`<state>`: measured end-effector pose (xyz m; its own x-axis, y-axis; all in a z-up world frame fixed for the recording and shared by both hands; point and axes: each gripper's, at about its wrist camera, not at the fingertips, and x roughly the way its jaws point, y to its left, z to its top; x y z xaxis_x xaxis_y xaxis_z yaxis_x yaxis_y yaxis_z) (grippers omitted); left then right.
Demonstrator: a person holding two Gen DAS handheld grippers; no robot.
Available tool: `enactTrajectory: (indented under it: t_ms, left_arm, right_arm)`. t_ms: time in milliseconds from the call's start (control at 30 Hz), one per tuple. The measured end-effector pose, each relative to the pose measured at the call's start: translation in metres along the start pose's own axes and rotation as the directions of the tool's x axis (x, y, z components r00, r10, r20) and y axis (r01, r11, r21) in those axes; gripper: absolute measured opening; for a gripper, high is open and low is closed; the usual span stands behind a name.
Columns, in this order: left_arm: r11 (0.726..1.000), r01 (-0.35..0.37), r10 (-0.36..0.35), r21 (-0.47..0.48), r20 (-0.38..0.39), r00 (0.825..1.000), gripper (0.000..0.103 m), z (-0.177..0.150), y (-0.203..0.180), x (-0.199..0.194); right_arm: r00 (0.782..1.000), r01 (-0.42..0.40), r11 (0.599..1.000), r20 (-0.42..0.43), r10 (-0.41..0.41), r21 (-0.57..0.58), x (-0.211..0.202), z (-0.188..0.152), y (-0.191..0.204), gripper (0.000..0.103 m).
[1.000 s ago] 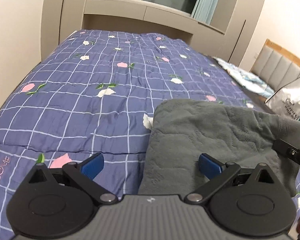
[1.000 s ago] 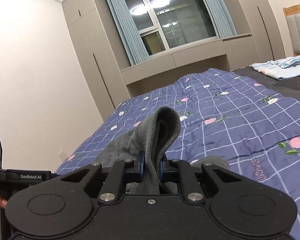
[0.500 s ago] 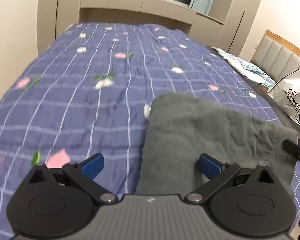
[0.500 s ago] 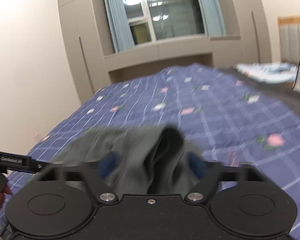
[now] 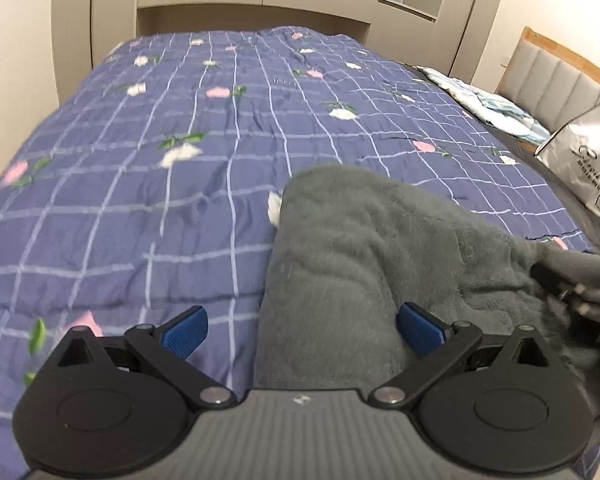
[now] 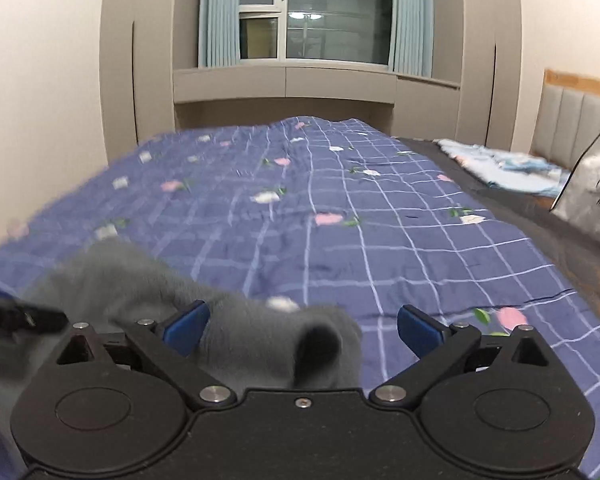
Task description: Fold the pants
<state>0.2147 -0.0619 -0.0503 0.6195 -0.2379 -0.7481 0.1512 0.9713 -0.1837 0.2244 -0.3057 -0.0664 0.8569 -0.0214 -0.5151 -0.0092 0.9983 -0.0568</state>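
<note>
With jaws wide, pants (image 5: 372, 248) mid-quilt (image 5: 140, 184)

Your pants (image 5: 364, 248) are a thick, fuzzy grey fleece, lying folded into a broad pad on the bed. Seen from your left hand, they run forward from between the fingers, covering the ground under the right finger (image 5: 420, 330) and stopping short of the left one, with a straight folded edge along their left side and a rounded far corner. Their right end bunches up into rumpled folds. Seen from your right hand, the pants (image 6: 260, 340) sit between the fingers, nearer the left finger (image 6: 186, 328), with a rolled tube-like end facing you; blur hides its detail.
</note>
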Motion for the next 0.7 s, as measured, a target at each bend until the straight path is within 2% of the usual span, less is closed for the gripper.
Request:
enactTrajectory:
  t_ms: [100,333,533,700]
  left_arm:
    - [1.000,0.012,-0.012,-0.006,0.004,1.000,0.103,-0.004,0.002,0.002]
    - [1.000,0.004,-0.004,-0.010,0.000,1.000,0.103,-0.003,0.001,-0.003]
    - [1.000,-0.014,0.014,0.007,0.008,1.000,0.102,-0.006,-0.004,-0.018]
    - [1.000,-0.013,0.013,0.012,0.006,1.000,0.102,-0.019,-0.008,-0.027]
  right_arm:
    - [0.999,0.028,0.999,0.034,-0.027,-0.028,0.008,-0.017,0.001,0.102]
    - [1.000,-0.018,0.999,0.012,0.018,0.042,0.015,-0.020,-0.012,0.102]
    - [0.999,-0.042,0.998,0.013,0.041,0.043,-0.010,-0.012,-0.007,0.102]
    - [0.995,-0.091,0.995,-0.027,0.092,0.039,-0.034,-0.023,-0.001,0.102]
